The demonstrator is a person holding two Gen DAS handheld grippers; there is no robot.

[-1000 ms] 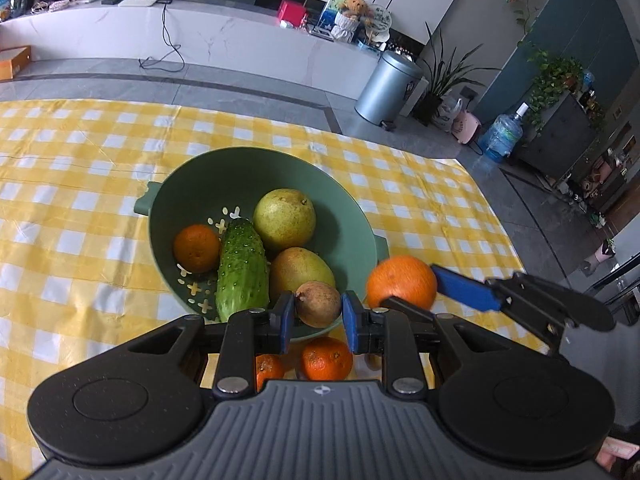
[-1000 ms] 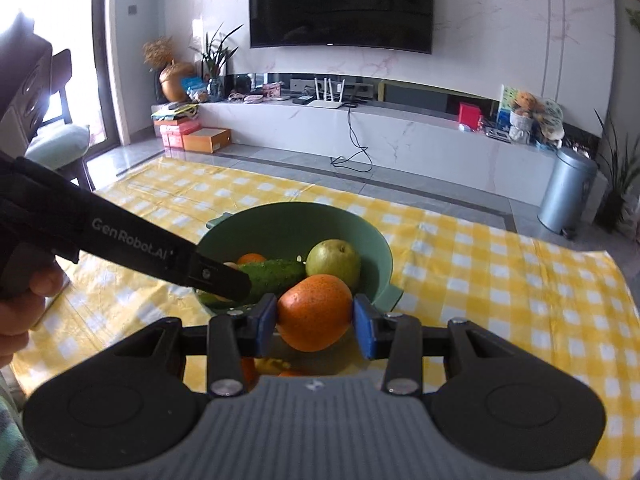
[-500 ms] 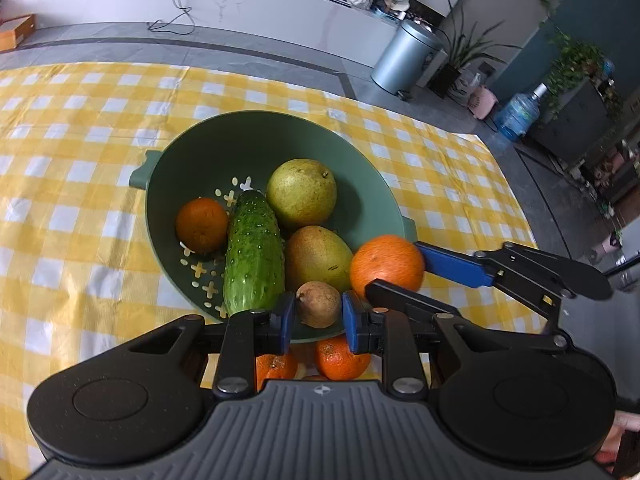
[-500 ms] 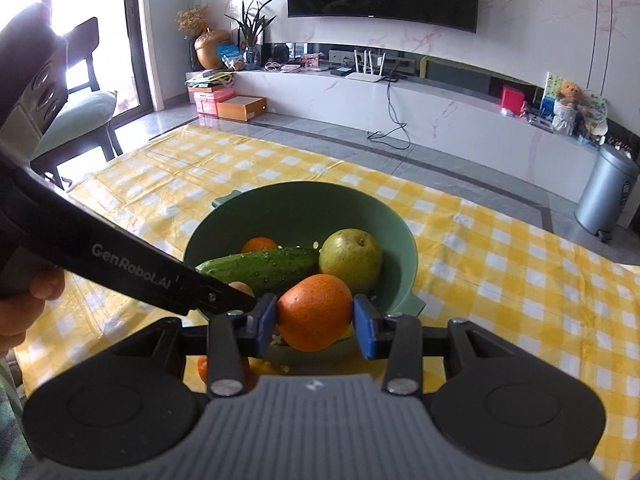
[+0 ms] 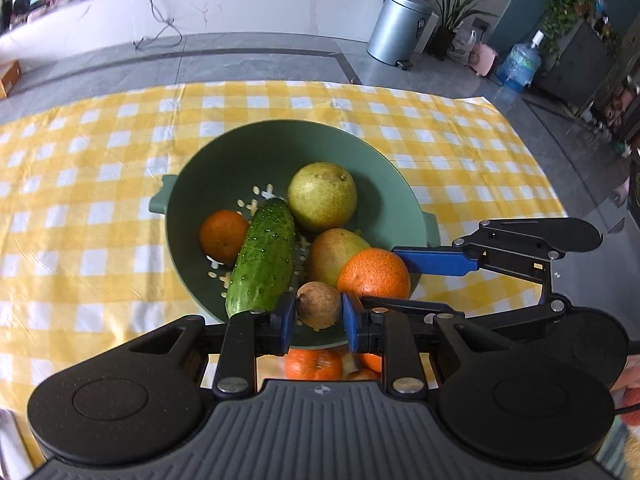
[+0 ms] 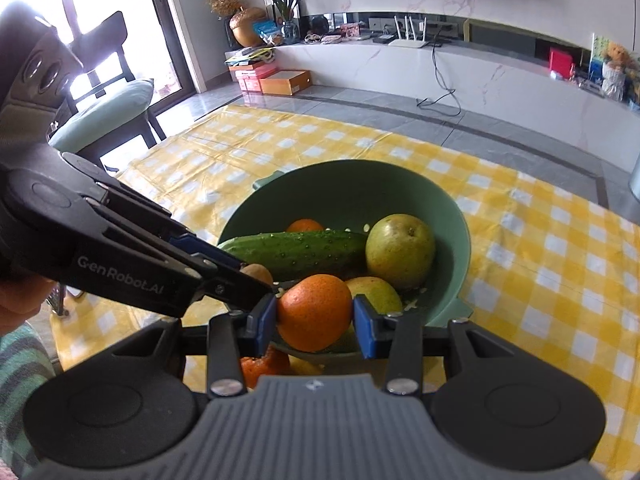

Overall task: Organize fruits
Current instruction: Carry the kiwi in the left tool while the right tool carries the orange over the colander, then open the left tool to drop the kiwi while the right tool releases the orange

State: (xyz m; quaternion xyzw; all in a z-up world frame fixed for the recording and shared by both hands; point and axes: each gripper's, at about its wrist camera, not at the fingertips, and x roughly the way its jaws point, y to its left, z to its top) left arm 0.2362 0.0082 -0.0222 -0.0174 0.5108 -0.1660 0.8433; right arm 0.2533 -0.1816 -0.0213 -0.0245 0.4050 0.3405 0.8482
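A green colander bowl [image 5: 180, 216] [image 6: 460, 236] on the yellow checked cloth holds a cucumber [image 5: 264, 258] [image 6: 296, 248], a green pear [image 5: 322, 196] [image 6: 400, 250], a yellow-green fruit [image 5: 332, 248] [image 6: 376, 290] and a small orange [image 5: 223, 235] [image 6: 305, 225]. My left gripper [image 5: 318, 314] [image 6: 256, 280] is shut on a small brown fruit [image 5: 319, 304] [image 6: 259, 273] over the bowl's near rim. Beside it, my right gripper [image 6: 314, 316] [image 5: 384, 280] is shut on a large orange [image 6: 314, 306] [image 5: 374, 274], also above the near rim.
Loose tangerines [image 5: 314, 362] [image 6: 264, 364] lie on the cloth just in front of the bowl, partly hidden by the grippers. A person's hand [image 6: 16, 300] holds the left gripper. A chair [image 6: 108, 112] stands past the table's left edge, a metal bin [image 5: 398, 28] beyond the far edge.
Both grippers tipped further down and drew in over the bowl's near rim, each keeping its fruit. The orange now sits closer to the brown fruit. The bowl's contents stayed put.
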